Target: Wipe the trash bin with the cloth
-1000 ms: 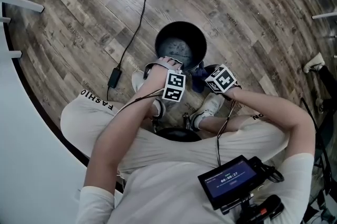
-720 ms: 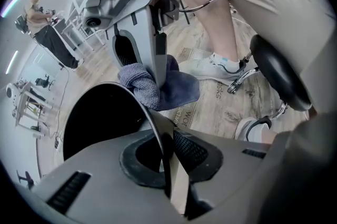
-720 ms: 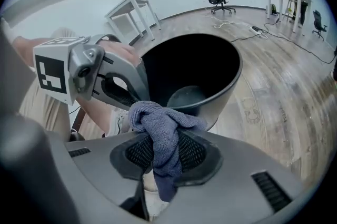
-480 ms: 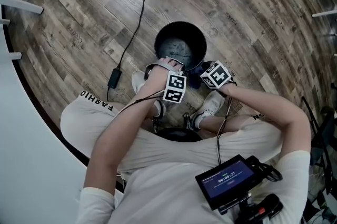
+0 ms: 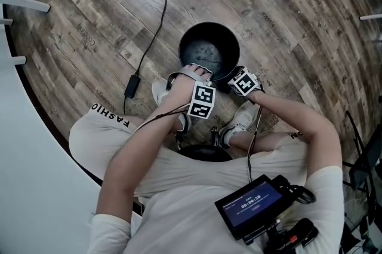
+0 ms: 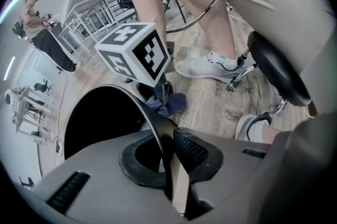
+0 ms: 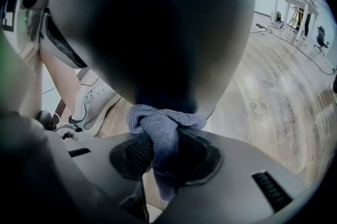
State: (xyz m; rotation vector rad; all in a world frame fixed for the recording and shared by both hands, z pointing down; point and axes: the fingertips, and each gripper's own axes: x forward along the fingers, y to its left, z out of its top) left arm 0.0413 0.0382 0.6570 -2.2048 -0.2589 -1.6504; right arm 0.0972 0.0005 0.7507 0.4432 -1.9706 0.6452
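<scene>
While my left fingers [image 6: 192, 152] pinch the bin [image 6: 150, 118] rim, my right fingers [image 7: 138, 153] clamp the cloth [image 7: 164, 125]. The bin's wall lies straight ahead, touching it.

Your trash bin [image 5: 209, 51] is black. Your cloth [image 7: 164, 128] is blue-grey. Marker cubes [image 5: 201, 101]: black-and-white squares. Floor [image 5: 286, 20]: brown-grey wood-grain planks. Your trousers [image 5: 89, 133] are beige, shoes [image 5: 240, 120] white, cable [image 5: 131, 86] black.

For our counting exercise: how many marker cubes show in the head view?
2. One cube on the left gripper, at the bin's near rim; the other cube on the right gripper, beside the bin. None seems hidden.
</scene>
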